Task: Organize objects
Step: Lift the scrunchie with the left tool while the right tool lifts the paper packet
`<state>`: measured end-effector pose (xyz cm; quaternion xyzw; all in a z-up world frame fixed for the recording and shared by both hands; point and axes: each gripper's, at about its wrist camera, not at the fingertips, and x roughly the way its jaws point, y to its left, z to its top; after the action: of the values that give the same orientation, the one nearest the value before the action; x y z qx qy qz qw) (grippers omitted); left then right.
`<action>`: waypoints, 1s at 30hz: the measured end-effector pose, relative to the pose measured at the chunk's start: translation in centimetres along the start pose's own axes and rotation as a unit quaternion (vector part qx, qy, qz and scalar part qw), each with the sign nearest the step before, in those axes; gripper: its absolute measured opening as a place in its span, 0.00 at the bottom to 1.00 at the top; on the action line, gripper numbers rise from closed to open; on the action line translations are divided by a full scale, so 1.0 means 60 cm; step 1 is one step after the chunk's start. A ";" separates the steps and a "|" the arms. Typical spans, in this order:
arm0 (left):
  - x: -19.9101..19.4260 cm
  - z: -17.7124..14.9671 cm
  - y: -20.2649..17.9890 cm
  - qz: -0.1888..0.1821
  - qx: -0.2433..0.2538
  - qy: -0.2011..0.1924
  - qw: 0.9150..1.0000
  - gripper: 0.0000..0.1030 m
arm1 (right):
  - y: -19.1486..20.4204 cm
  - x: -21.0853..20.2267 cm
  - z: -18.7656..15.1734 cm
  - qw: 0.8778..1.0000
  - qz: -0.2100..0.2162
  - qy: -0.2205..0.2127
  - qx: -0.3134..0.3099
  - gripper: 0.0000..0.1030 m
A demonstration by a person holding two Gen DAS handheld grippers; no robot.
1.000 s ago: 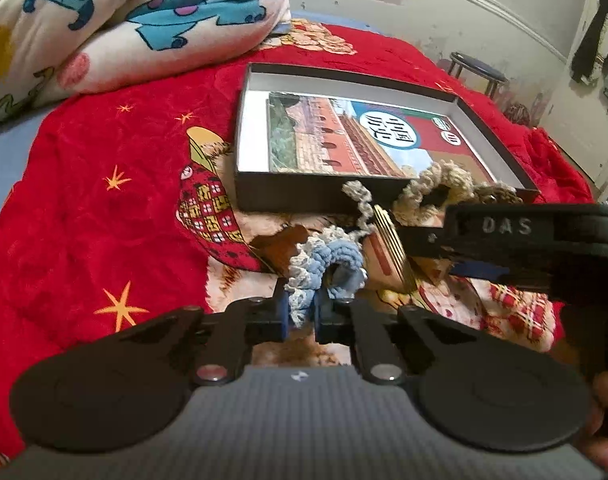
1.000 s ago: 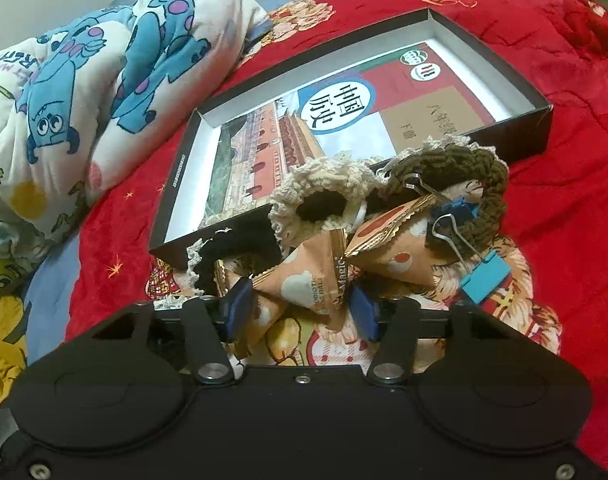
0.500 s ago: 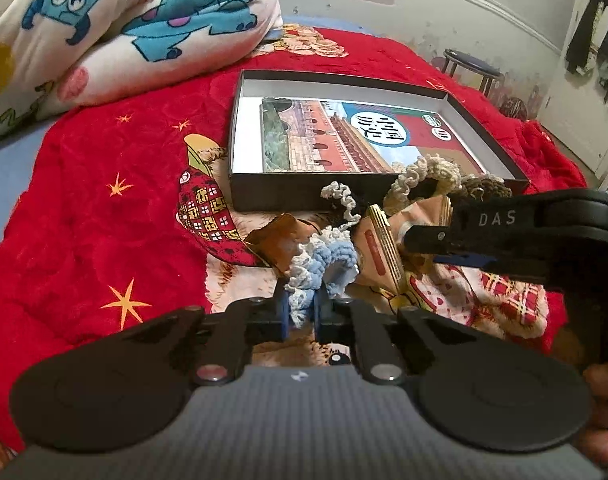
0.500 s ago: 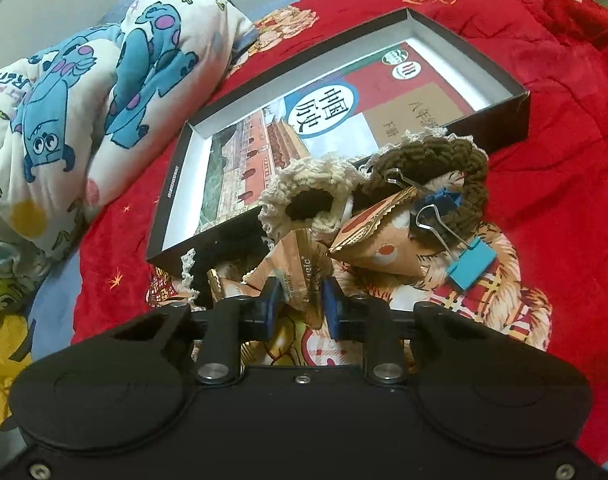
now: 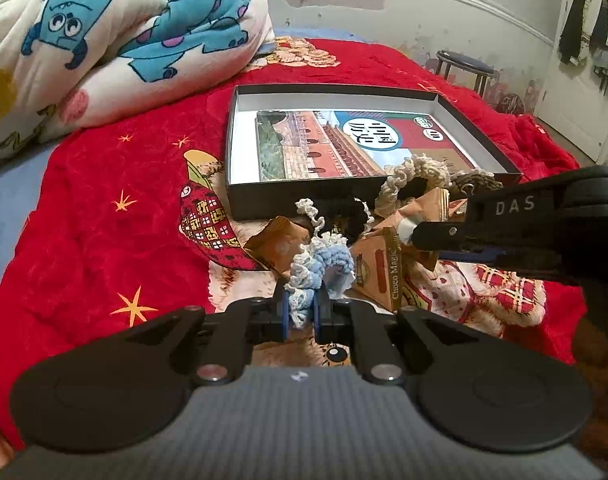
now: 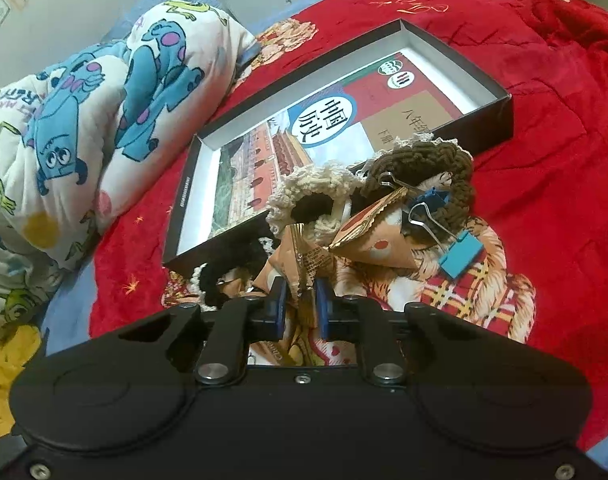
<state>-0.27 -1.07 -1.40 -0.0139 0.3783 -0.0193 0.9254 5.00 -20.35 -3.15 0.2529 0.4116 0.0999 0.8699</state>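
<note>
The blue-and-white crocheted scrunchie [image 5: 322, 266], soft and ruffled at its edge, sits pinched between the blue pads of the left gripper [image 5: 301, 312], just in front of the black box [image 5: 304, 200], which serves as the landmark on the red blanket [image 5: 83, 232]. Beside it the right gripper [image 6: 299, 304] is closing its jaws on a tan, pyramid-shaped snack packet [image 6: 304, 256] of crinkled foil, whose crimped edge stands between the pads. The box is shallow and rectangular, with black card walls, a white lining and a glossy printed book [image 6: 304, 132] lying flat inside it. Against the near wall of the box lies a heap: a cream crocheted scrunchie [image 6: 316, 192], a brown one [image 6: 432, 168] with a coarser knit, a black one with a white frill [image 5: 344, 212], a second tan packet [image 6: 376, 244] and two blue binder clips with wire handles, one [image 6: 462, 254] lying lowest at the right of the heap. The clips and the brown scrunchie show clearly only from the right wrist; from the left wrist the right gripper's black arm, lettered DAS, crosses in front of that side of the heap and hides them, while a further brown packet [image 5: 279, 244] left of the blue scrunchie shows only there. Left of the box a puffy quilt [image 6: 83, 128] printed with blue monsters is bunched up; beyond the box a dark stool [image 5: 464, 66] stands by the wall.
</note>
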 end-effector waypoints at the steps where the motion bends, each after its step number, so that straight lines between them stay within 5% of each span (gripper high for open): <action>1: -0.002 0.000 -0.001 -0.001 0.001 -0.001 1.000 0.14 | -0.001 -0.004 -0.002 1.000 0.005 0.000 0.002 0.15; 30: -0.076 0.020 -0.005 -0.052 0.001 -0.061 0.997 0.13 | 0.017 -0.091 0.005 0.993 0.094 -0.065 0.015 0.14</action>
<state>-2.68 -1.17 2.64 -0.0343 0.3197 -0.0672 0.9445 1.74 -21.64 1.18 0.3095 0.3299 0.1580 0.8777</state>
